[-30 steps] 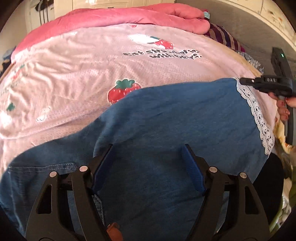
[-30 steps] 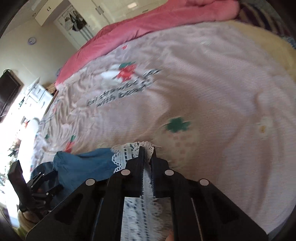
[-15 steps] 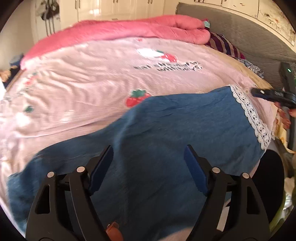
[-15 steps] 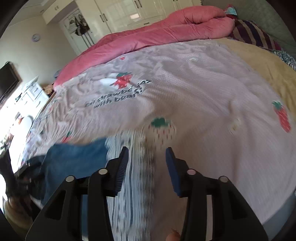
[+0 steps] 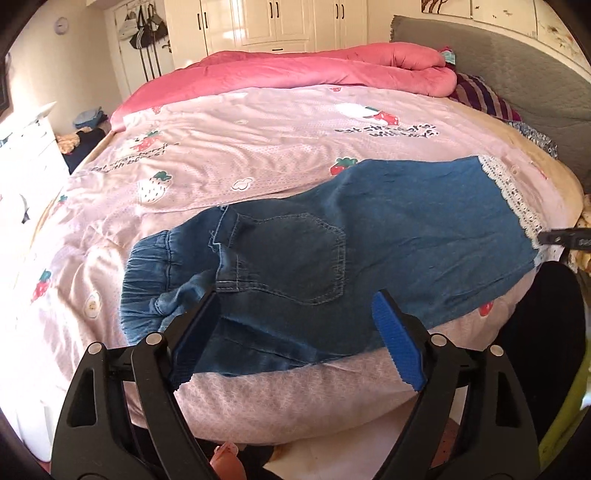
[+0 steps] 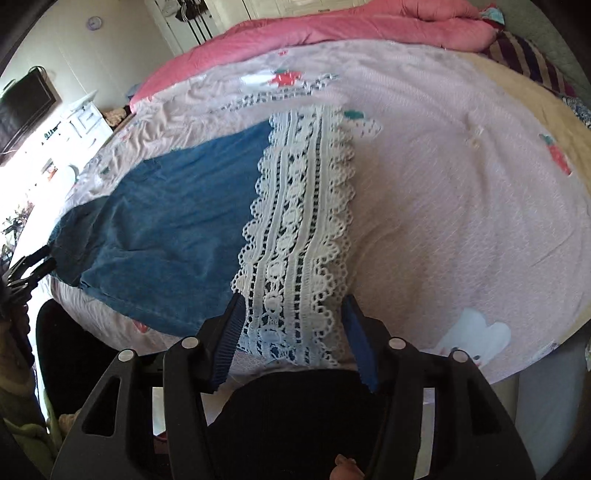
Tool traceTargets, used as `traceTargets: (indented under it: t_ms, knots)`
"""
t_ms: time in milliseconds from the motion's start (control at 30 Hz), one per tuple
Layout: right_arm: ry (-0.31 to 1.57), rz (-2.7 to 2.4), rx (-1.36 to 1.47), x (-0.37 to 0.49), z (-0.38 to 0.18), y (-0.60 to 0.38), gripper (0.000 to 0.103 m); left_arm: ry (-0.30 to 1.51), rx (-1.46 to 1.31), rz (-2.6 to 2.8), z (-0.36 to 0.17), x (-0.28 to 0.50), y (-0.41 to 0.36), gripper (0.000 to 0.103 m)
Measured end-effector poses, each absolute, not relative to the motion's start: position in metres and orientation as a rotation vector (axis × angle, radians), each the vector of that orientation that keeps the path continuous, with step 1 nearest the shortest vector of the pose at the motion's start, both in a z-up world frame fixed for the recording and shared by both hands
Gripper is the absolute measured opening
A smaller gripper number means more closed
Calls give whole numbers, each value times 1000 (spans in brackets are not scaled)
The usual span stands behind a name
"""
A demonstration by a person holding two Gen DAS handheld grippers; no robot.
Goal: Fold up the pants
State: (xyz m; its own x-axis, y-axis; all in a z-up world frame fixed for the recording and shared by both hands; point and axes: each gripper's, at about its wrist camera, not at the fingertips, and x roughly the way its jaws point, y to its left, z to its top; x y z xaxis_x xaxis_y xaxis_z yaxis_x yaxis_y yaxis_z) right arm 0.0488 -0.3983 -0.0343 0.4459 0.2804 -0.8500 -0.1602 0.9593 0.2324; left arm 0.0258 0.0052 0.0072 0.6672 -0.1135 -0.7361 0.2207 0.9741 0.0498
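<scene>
Blue denim pants (image 5: 332, 251) lie folded lengthwise along the near edge of the pink strawberry bedspread (image 5: 258, 155). The elastic waistband (image 5: 147, 266) is at the left and the white lace hem (image 5: 513, 195) at the right. My left gripper (image 5: 295, 299) hovers over the seat by the back pocket, its jaws opening with nothing pressed between them. My right gripper (image 6: 293, 301) hangs over the lace hem (image 6: 299, 229); its jaws are closing, and the lace shows between the pads without being pinched. Its tip (image 5: 565, 238) shows at the hem in the left wrist view.
A rolled pink quilt (image 5: 332, 70) lies along the bed's far side, with a striped pillow (image 5: 480, 96) and a grey headboard (image 5: 517, 74) at the right. White wardrobe doors (image 5: 277, 22) stand behind. The bed's near edge (image 5: 295, 402) drops off just under both grippers.
My right gripper has let go of the lace hem and drawn back. My left gripper has pulled back and widened, so the waistband and pocket now show. The pants rest flat.
</scene>
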Motion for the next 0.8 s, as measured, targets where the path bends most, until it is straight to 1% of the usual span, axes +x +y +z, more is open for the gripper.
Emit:
traceTargets:
  t_ms: [67,100,167,267,333,400,433,467,500,533,733,800]
  knots:
    - [1086,266,61,47,-36,-392,22,822,134,-204,5,28,2,79]
    - [1085,271,43,45,-36,-390,21,825,140,-197,2,29,0,79]
    - [1090,265,24,42,-35,-392,20,870,153,-150,-13,38,3,79]
    - [1106,259,45,42,-41,-403,20,930,93,-122,-31,50,20,78]
    - [1114,258,68,43,-45,-407,20,937,80,-128,-37,52,25,75]
    - [1115,258,76,43,-47,-408,21,934,91,-131,-39,51,25,75]
    - [1119,257,81,43,-46,-408,23,932,93,-132,-39,51,25,75]
    - [1124,254,88,43,-46,-410,28,931,91,-135,-40,51,26,75]
    - [1128,237,92,43,-44,-413,37,930,87,-136,-40,50,27,75]
    - [1123,230,95,43,-41,-415,40,928,80,-138,-39,50,28,75]
    - [1001,231,75,33,-1,-408,42,913,82,-131,-32,47,27,75]
    - [966,257,75,32,11,-401,48,913,74,-131,-31,46,29,75]
